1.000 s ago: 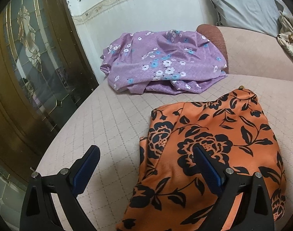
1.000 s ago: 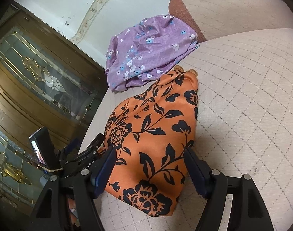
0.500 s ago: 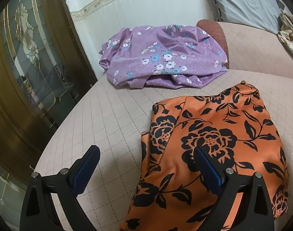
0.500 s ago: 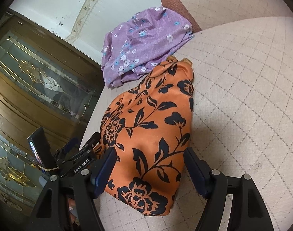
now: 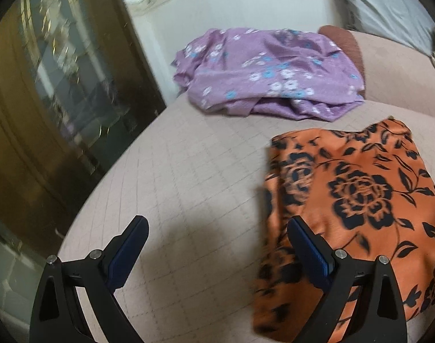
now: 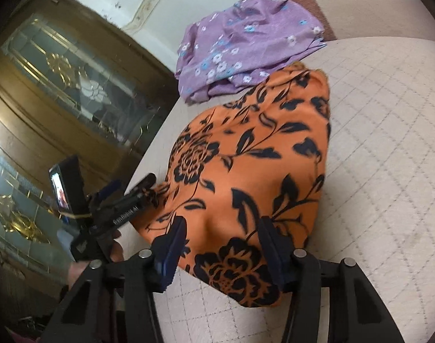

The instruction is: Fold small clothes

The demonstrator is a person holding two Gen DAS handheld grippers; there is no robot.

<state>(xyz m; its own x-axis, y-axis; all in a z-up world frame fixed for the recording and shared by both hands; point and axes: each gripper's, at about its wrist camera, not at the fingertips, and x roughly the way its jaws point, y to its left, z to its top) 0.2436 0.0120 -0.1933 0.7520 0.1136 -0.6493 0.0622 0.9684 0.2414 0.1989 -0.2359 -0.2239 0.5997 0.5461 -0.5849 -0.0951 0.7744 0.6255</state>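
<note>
An orange garment with black flowers (image 5: pixel 357 194) lies folded on the beige quilted cushion (image 5: pixel 188 171); it also shows in the right wrist view (image 6: pixel 254 171). My left gripper (image 5: pixel 217 245) is open and empty over the cushion, its right finger at the garment's left edge. My right gripper (image 6: pixel 221 245) is open, its jaws straddling the near end of the orange garment. The left gripper also shows in the right wrist view (image 6: pixel 123 200), at the garment's left side. A purple flowered garment (image 5: pixel 268 71) lies crumpled at the back; it shows in the right wrist view too (image 6: pixel 246 45).
A wooden cabinet with glass doors (image 5: pixel 45 100) stands left of the cushion's edge. A white wall (image 5: pixel 231 5) is behind. A grey pillow (image 5: pixel 389 5) and a rust-brown bolster (image 5: pixel 346 40) lie at the back right.
My left gripper has swung left, so the orange garment sits further right in its view. My right gripper has moved closer to the garment's near end and its jaws have narrowed.
</note>
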